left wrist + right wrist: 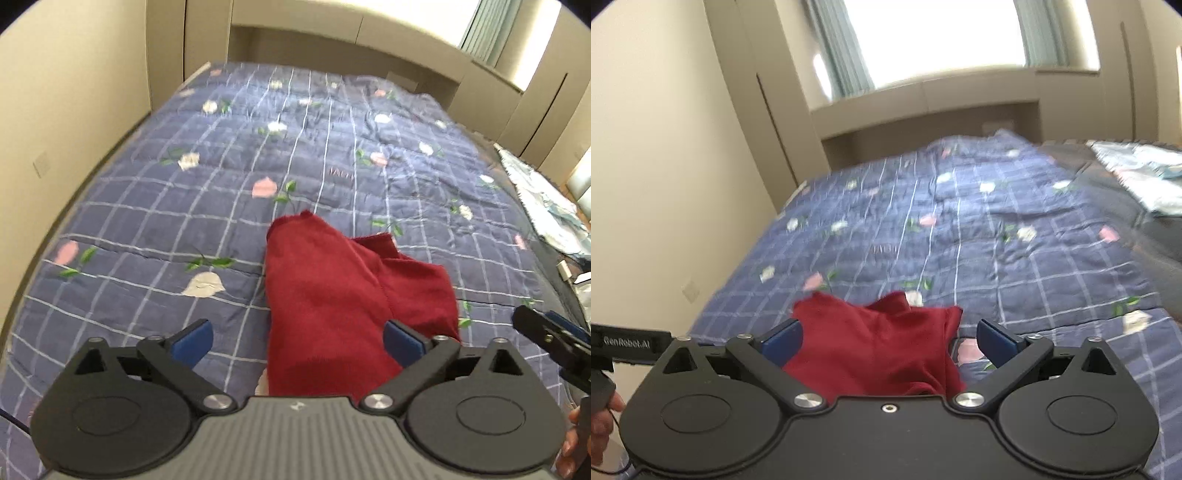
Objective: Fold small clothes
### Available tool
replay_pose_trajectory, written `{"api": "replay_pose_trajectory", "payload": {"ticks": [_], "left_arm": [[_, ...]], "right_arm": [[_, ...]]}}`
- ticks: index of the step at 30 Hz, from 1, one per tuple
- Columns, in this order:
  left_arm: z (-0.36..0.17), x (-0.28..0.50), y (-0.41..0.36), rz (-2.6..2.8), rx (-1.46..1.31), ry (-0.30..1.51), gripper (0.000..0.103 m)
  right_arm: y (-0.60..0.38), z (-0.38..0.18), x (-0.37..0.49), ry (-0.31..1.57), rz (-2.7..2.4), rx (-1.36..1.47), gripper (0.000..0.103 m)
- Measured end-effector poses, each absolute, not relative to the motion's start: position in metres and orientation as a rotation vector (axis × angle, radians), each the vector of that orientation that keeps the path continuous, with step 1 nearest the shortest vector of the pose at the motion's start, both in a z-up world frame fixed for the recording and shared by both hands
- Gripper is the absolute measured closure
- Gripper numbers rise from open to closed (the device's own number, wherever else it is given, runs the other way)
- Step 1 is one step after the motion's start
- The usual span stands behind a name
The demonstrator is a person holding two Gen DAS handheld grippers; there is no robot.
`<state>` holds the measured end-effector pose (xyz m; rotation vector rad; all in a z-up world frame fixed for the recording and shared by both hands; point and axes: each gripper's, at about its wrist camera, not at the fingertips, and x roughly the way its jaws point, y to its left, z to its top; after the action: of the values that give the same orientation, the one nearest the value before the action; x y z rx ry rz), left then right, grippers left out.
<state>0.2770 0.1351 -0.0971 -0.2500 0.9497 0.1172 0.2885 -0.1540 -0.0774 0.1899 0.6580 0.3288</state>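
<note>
A small dark red garment [332, 288] lies in a loose bundle on the blue checked flowered quilt [184, 192], near the bed's front edge. My left gripper [299, 343] hovers over its near end, open, the blue pads wide apart and pressing on nothing. The right gripper's tip [546, 332] shows at the right edge of the left wrist view. In the right wrist view the red garment [871, 343] lies under my right gripper [890, 343], which is open and holds nothing. The left gripper's body [628, 347] shows at that view's left edge.
A beige wall [55, 110] runs along the bed's left side, and a headboard niche [332, 40] stands at the far end. A pale patterned cloth [546, 206] lies along the right side of the bed. A person's hand [602, 424] shows at the lower left.
</note>
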Motion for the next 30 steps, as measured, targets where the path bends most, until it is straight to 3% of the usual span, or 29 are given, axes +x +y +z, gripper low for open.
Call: {"api": "replay_pose_trajectory", "payload": {"ticks": [12,30], "left_arm": [[-0.023,0.152,0.126,0.158,-0.110,0.807,0.000],[-0.048,0.061,0.141,0.193,-0.054,0.854,0.000]], "right_arm": [[-0.161,-0.010,0.158,0.639,0.235,0.176,0.001],[-0.165,-0.047,0.075,0.813,0.211,0.119,0.001]]}}
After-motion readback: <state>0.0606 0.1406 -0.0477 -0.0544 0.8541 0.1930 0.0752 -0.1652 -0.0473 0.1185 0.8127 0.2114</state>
